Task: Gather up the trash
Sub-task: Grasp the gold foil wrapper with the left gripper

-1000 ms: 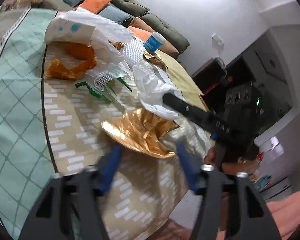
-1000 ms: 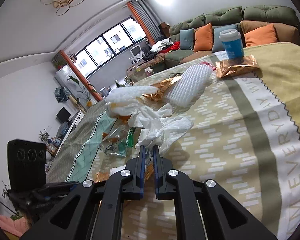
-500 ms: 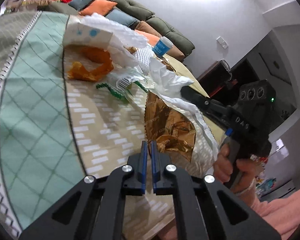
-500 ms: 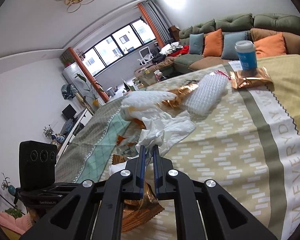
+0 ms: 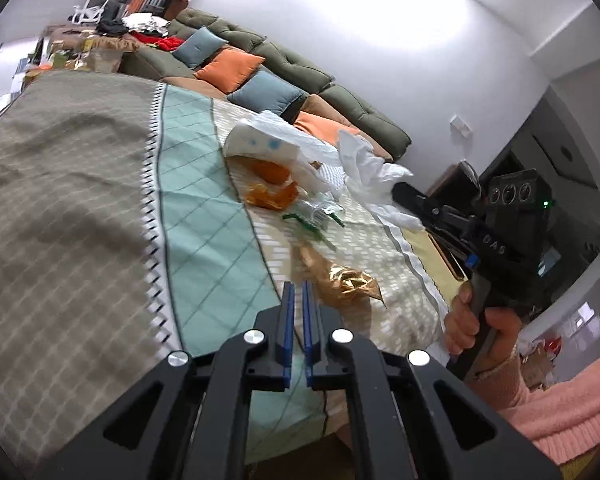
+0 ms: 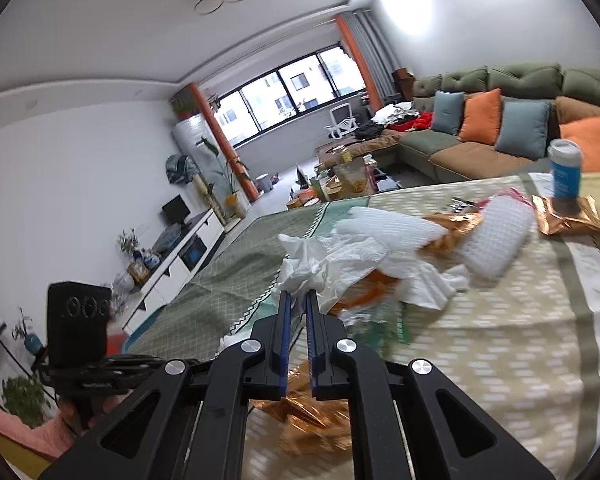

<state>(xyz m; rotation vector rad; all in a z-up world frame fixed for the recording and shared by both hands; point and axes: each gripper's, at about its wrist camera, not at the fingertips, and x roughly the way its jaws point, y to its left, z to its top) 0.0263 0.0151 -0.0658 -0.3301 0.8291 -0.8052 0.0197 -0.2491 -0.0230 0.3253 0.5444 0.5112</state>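
My left gripper (image 5: 296, 286) is shut on a gold foil wrapper (image 5: 342, 282) and holds it above the cloth-covered table (image 5: 204, 216). My right gripper (image 6: 296, 294) is shut on a crumpled white plastic bag (image 6: 320, 266), lifted above the table; the bag also shows in the left wrist view (image 5: 370, 166). The gold wrapper hangs below the right gripper in its view (image 6: 308, 416). More trash lies ahead: orange wrappers (image 5: 272, 188), a white tissue pack (image 5: 260, 146), a clear green-printed wrapper (image 5: 318, 216), a white foam net (image 6: 496, 240).
A blue paper cup (image 6: 566, 170) stands on a copper foil packet (image 6: 568, 216) at the table's far side. A green sofa with orange and blue cushions (image 6: 500, 120) runs behind the table. The person's pink sleeve (image 5: 560, 412) is at the lower right.
The left gripper closed on the gold wrapper and lifted it back and left. The right gripper, shut throughout, raised the white bag higher off the table.
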